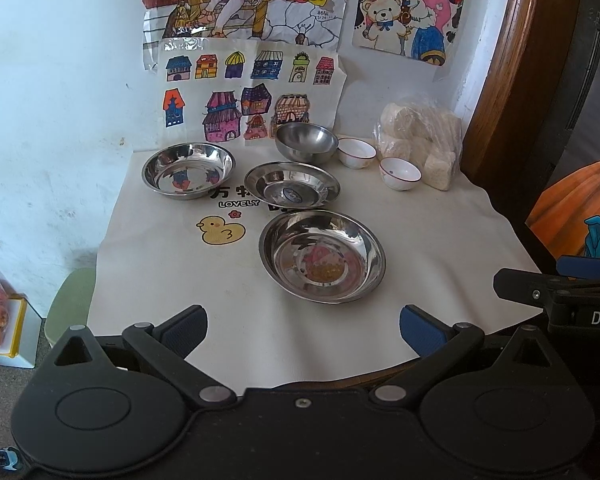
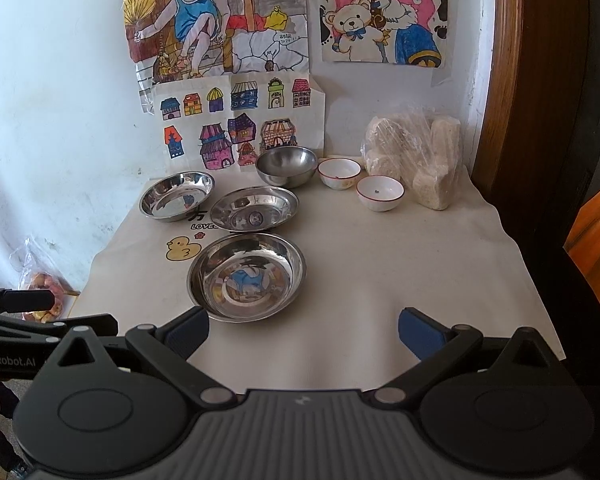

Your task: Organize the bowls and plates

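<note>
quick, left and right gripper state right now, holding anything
Left gripper: open, empty, above the near edge of the cream cloth.
Right gripper: open, empty, just short of the nearest shallow steel plate.

The left gripper is matte black plastic, with 2 blue ribbed pads on angled link arms, silver rivets at the pivots, 2 round embossed discs on its broad body and 1 small screw at the centre edge. The right gripper has the same black arms, blue pads and silver rivets, but its middle panel is grey and ribbed with a small white mark. White lettering reads "DA" on the right gripper's side in the left view and "GenRobot.AI" on the left gripper's side in the right view.
</note>
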`<state>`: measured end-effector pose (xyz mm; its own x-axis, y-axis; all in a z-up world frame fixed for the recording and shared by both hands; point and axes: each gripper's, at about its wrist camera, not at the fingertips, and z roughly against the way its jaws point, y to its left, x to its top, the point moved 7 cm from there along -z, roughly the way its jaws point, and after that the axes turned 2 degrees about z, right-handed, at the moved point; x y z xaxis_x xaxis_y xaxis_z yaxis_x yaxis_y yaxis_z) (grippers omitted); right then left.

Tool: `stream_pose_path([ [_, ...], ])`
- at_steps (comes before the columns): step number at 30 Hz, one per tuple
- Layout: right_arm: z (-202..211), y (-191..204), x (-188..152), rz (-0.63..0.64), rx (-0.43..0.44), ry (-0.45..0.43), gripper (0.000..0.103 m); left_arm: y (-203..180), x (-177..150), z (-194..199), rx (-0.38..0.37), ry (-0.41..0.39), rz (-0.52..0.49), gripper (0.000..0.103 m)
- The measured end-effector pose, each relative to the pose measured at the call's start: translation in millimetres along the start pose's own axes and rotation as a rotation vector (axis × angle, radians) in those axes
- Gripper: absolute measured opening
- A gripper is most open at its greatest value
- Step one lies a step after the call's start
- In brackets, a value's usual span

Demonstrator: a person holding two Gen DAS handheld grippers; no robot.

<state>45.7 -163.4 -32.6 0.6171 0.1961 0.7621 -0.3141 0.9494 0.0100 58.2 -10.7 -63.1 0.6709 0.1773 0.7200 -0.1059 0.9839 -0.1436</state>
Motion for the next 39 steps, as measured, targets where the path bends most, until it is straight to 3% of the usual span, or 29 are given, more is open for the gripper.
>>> stream_pose_path([
  [24, -12, -2, 1, -0.008, 0.003, 0.027, 0.103, -1, 4, -11, -0.004, 0.042, 0.008, 0.102],
  [33, -33, -11, 2, 0.003, 0.024, 0.097, 0.103, 4, 4, -40, 0.057, 0.181, 0.020, 0.102],
  [39, -65, -28, 9, 0.027, 0.065, 0.145, 0.103, 0, 14, -69, 0.106, 0.223, 0.050, 0.102],
])
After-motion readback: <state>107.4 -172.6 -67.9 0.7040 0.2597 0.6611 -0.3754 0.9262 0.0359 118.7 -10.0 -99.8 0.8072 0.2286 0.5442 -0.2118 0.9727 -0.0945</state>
